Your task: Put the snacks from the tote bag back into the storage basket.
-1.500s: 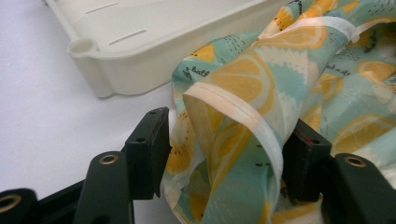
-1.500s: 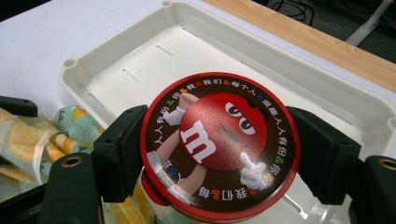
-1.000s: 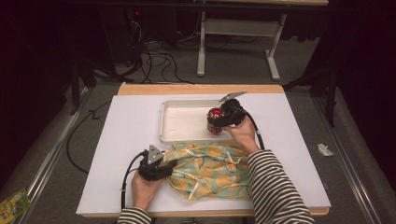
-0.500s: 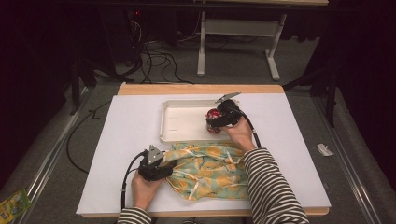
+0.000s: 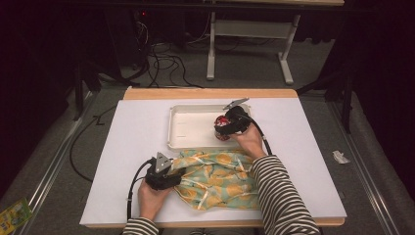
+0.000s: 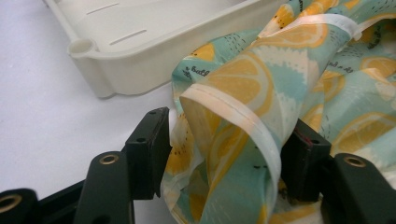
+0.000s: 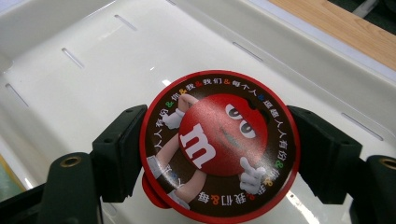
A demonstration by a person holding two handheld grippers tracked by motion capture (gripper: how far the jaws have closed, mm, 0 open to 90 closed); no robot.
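1. While our right gripper [image 7: 215, 154] sits over the white tray [image 5: 188, 128], right of centre in the high view, its jaws are clamped on the two sides of a round red candy tin [image 7: 219, 144]. Grip looks square across the tin's width.
2. In the right gripper view the tin fills the middle of the frame, with the tray floor behind it. We can't tell whether it's touching the floor or hanging just above.
3. Our left gripper [image 6: 224, 158], lower left of centre in the high view, has its jaws part-way open with a fold of the lemon-print cloth [image 5: 220, 178] bunched between them. Both jaws look in contact with the fabric; whether it's truly pinched or just loosely bracketed we can't tell.
4. The cloth lies crumpled on the table [image 5: 127, 147], its upper edge just beside the tray's near wall.
5. Risk: the tin's rim is smooth and round, so only narrow contact. A tilt or a loosened squeeze could let it rotate or slip out and roll in the tray.
6. Risk: releasing from height could bounce it against the tray wall. Better set low.
7. Risk: the cloth hold is on a loose fold with a slick hem [image 6: 233, 119]. A pull could strip it out of the jaws or drag the tray along.
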